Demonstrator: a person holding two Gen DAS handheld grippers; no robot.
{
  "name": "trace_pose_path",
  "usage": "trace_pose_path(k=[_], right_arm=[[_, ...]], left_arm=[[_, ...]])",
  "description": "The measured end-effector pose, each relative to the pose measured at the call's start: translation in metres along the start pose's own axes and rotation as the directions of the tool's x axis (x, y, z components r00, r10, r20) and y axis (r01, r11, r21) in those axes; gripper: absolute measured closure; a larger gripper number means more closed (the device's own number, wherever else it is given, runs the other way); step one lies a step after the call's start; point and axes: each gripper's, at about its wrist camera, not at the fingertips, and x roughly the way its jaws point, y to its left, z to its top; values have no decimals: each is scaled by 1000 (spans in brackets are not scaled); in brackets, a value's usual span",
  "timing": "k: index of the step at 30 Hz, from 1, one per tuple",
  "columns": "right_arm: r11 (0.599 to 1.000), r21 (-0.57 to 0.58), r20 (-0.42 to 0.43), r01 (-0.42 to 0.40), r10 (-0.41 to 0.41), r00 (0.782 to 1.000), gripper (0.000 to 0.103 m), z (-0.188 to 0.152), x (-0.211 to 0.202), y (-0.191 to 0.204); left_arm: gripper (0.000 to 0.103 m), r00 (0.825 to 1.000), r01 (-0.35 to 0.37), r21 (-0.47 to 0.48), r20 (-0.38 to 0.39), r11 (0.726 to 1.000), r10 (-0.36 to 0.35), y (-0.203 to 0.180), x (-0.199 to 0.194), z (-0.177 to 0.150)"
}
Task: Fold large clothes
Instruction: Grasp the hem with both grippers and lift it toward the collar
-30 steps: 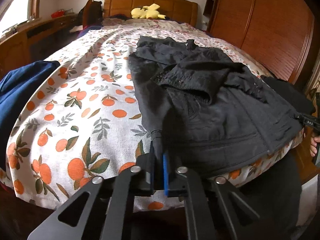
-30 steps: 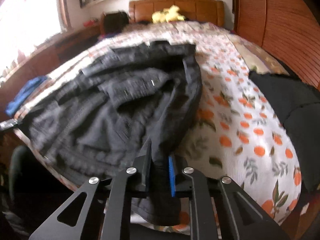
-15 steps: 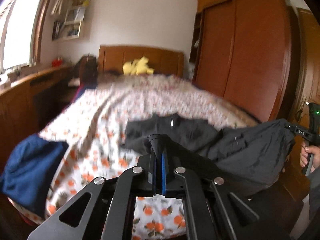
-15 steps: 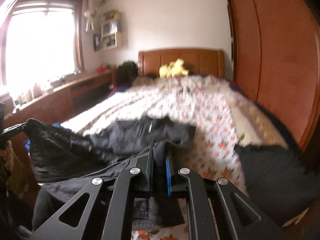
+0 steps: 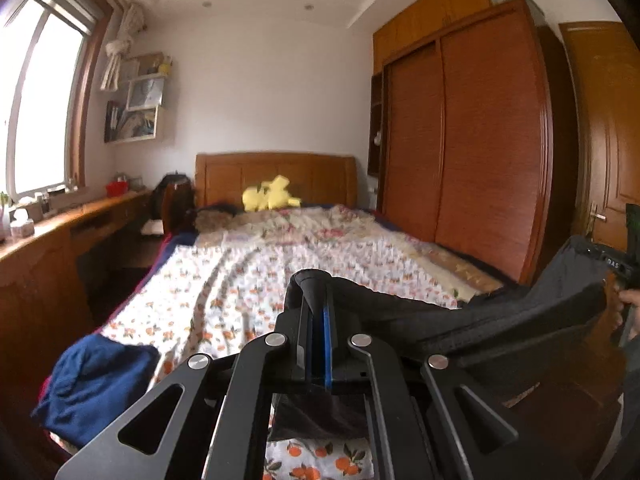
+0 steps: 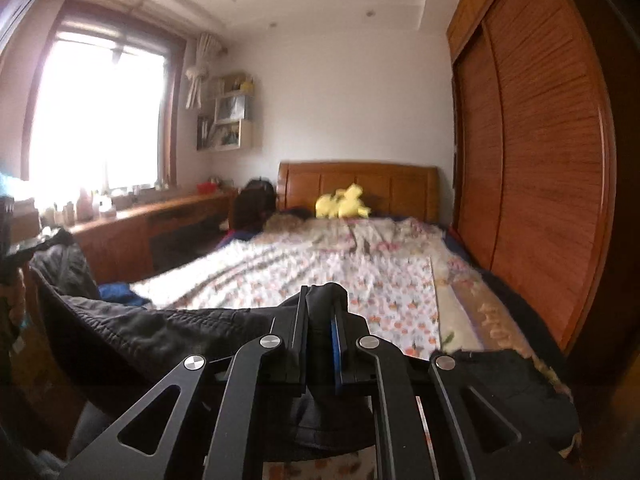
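Note:
A black jacket [image 5: 500, 320] hangs stretched in the air over the foot of the bed, held by its edge at both ends. In the left wrist view my left gripper [image 5: 316, 284] is shut on a bunched fold of it, and the cloth runs right to my right gripper [image 5: 616, 264], held by a hand. In the right wrist view my right gripper [image 6: 322, 298] is shut on the jacket [image 6: 140, 332], which runs left to the left gripper [image 6: 16, 248]. The lower part of the jacket is hidden below both views.
The bed [image 5: 248, 280] has an orange-print sheet and a yellow plush toy [image 5: 272, 199] at the wooden headboard. A blue garment [image 5: 92, 380] lies at its near left corner, a black garment [image 6: 500, 392] at its near right. A wardrobe [image 5: 480, 152] stands right, a desk [image 5: 48, 256] left.
Both grippers have risen and tipped up, lifting the black jacket off the bed. It lay spread on the sheet before; now it hangs stretched between them.

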Motion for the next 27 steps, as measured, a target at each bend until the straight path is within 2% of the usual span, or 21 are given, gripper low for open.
trace_pose_path(k=[5, 10, 13, 19, 27], right_arm=[[1000, -16, -107, -18, 16, 994, 96, -41, 39, 0], [998, -21, -174, -57, 52, 983, 95, -71, 72, 0], [998, -21, -206, -51, 46, 978, 95, -84, 101, -6], [1000, 6, -238, -3, 5, 971, 95, -89, 165, -33], [997, 54, -242, 48, -33, 970, 95, -74, 248, -64]], left_arm=[[99, 995, -12, -44, -96, 999, 8, 14, 48, -31], [99, 988, -32, -58, -155, 998, 23, 34, 98, -58], [99, 982, -48, -82, -187, 995, 32, 53, 131, -68], [98, 973, -59, -108, -228, 992, 33, 71, 191, -71], [98, 974, -93, -62, -215, 994, 78, 72, 234, -58]])
